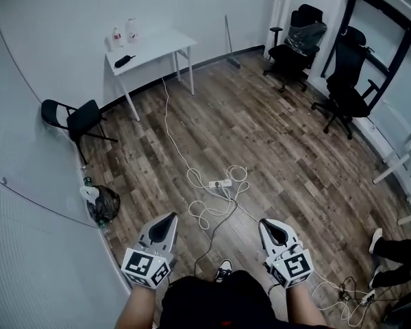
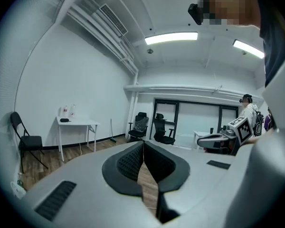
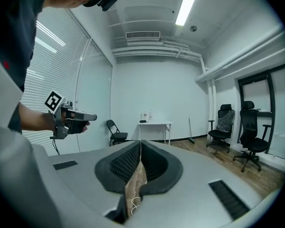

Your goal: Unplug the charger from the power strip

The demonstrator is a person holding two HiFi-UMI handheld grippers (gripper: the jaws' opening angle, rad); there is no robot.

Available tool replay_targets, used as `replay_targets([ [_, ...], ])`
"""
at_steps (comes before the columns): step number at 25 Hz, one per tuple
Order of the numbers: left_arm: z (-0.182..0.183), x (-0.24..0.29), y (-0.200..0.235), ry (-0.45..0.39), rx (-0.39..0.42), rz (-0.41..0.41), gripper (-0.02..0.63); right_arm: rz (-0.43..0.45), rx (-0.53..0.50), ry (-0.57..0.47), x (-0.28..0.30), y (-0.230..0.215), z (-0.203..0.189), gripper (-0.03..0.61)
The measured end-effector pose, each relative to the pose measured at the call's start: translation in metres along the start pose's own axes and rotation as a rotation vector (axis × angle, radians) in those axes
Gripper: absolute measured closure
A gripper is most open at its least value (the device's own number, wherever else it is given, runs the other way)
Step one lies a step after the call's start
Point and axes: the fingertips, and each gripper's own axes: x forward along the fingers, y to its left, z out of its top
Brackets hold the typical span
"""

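The white power strip (image 1: 220, 183) lies on the wooden floor in the middle of the head view, amid loops of white cord (image 1: 207, 215). The charger on it is too small to make out. Both grippers are held level, well short of the strip and above the floor. My left gripper (image 1: 171, 216) (image 2: 143, 145) has its jaws together at the tips, with nothing between them. My right gripper (image 1: 266, 223) (image 3: 140, 144) is shut and empty too. Each gripper also shows in the other's view: the right gripper (image 2: 203, 139) and the left gripper (image 3: 92, 117).
A white table (image 1: 166, 46) with bottles stands by the far wall, and a white cord runs from it to the strip. A black folding chair (image 1: 74, 118) and a dark bag (image 1: 107, 203) are at the left. Office chairs (image 1: 345, 82) and another person's legs (image 1: 396, 251) are at the right.
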Motion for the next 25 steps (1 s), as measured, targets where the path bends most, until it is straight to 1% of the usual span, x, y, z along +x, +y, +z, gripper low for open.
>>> replay_targets([
  [3,-0.007,0.027,-0.005,0.029,0.001,-0.003,0.591,-0.008,0.026,0.021,0.01,-0.035,-0.009,0.555],
  [6,-0.007,0.052,0.002,0.06,0.003,-0.011,0.591,-0.011,0.064,0.036,0.027,-0.054,-0.014,0.555],
  [7,-0.008,0.06,0.007,0.065,0.0,-0.014,0.591,-0.009,0.063,0.047,0.035,-0.057,-0.018,0.555],
  [10,-0.013,0.088,0.024,0.077,-0.013,-0.027,0.591,0.011,0.016,0.09,0.064,-0.058,-0.027,0.555],
  [12,-0.017,0.111,0.04,0.086,-0.014,-0.048,0.591,0.014,0.013,0.1,0.088,-0.063,-0.029,0.555],
  [16,-0.014,0.167,0.087,0.099,-0.023,-0.101,0.591,-0.039,0.028,0.123,0.145,-0.086,-0.023,0.555],
  [18,-0.008,0.194,0.119,0.097,-0.026,-0.121,0.591,-0.06,-0.003,0.149,0.181,-0.091,-0.021,0.555],
  [21,-0.003,0.231,0.163,0.105,-0.032,-0.162,0.591,-0.071,-0.054,0.189,0.239,-0.092,-0.02,0.555],
  [23,-0.003,0.25,0.186,0.118,-0.05,-0.198,0.591,-0.071,-0.061,0.197,0.273,-0.093,-0.02,0.555],
  [25,-0.008,0.266,0.205,0.143,-0.05,-0.221,0.591,-0.074,-0.058,0.208,0.298,-0.097,-0.026,0.555],
])
